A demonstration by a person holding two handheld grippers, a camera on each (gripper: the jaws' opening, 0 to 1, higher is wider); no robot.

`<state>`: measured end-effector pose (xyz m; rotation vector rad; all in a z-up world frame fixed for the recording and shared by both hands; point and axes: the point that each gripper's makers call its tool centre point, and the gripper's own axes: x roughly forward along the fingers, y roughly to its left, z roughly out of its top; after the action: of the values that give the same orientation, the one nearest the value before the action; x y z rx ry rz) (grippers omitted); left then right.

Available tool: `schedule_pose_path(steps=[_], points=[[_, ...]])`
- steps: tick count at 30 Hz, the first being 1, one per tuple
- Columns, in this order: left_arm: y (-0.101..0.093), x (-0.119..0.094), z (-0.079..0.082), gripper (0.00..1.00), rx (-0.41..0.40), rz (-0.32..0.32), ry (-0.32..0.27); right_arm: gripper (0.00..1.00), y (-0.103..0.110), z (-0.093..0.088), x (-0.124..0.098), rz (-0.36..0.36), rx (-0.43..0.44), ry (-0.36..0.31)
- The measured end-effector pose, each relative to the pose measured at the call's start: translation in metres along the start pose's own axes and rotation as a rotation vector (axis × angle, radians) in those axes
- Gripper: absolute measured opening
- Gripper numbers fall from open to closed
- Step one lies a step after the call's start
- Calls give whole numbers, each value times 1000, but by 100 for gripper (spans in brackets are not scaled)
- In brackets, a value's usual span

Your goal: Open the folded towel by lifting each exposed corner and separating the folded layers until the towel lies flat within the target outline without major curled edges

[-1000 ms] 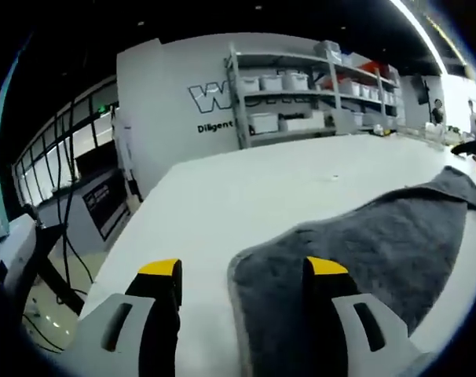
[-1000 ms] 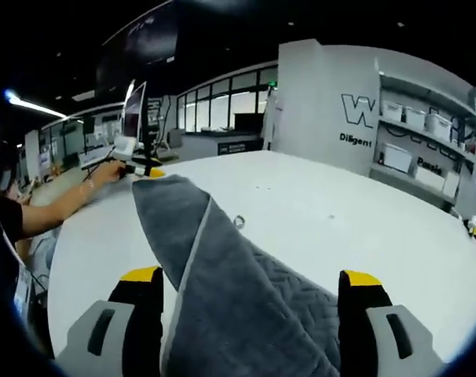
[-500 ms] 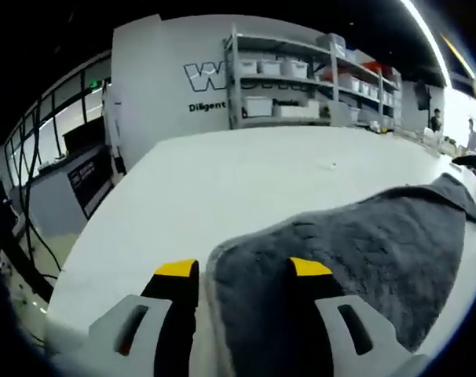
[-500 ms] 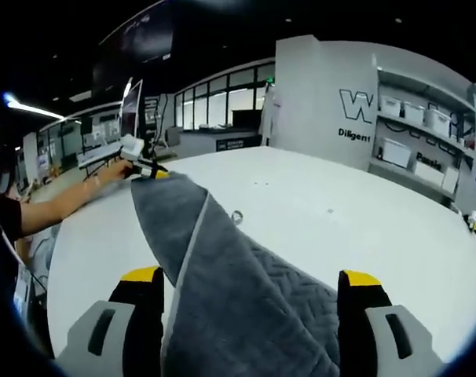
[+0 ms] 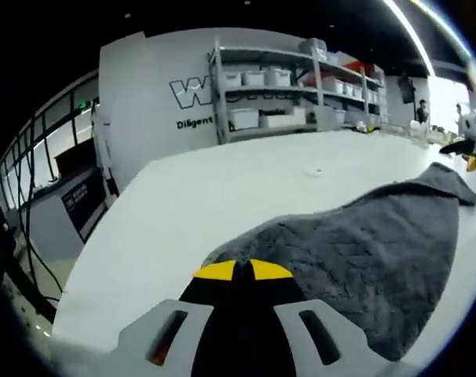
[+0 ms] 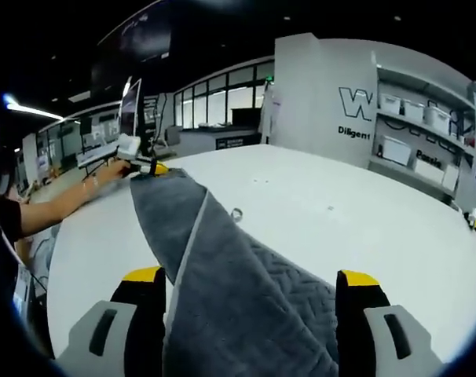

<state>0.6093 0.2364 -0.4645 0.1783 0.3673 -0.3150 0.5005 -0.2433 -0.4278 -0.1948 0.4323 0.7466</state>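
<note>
Big letters on the grey wall (image 5: 155, 118) start with a "W", with "Diligent" (image 5: 194, 123) printed beneath. The grey towel (image 5: 364, 251) sprawls across the white desk (image 5: 222, 188), fluffy on one face, quilted with a pale hem on the other. Left claw (image 5: 241, 271): yellow tips pressed together on the towel's near corner. Right claw (image 6: 250, 277): jaws wide apart, towel running between them.

Left gripper (image 5: 241, 271), jaws closed on grey towel (image 5: 364, 259) corner, above white table (image 5: 222, 188).
</note>
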Motion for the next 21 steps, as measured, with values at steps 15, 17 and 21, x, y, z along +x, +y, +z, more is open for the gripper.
schedule_pose_path(steps=[15, 17, 21], points=[[-26, -13, 6, 2, -52, -105, -7, 90, 2, 2, -4, -3, 1, -12], [-31, -17, 8, 2, -57, -119, -14, 90, 2, 3, -4, -3, -1, -13], [-45, -28, 18, 2, -73, -159, -49, 90, 1, 4, -4, 0, 1, -13]])
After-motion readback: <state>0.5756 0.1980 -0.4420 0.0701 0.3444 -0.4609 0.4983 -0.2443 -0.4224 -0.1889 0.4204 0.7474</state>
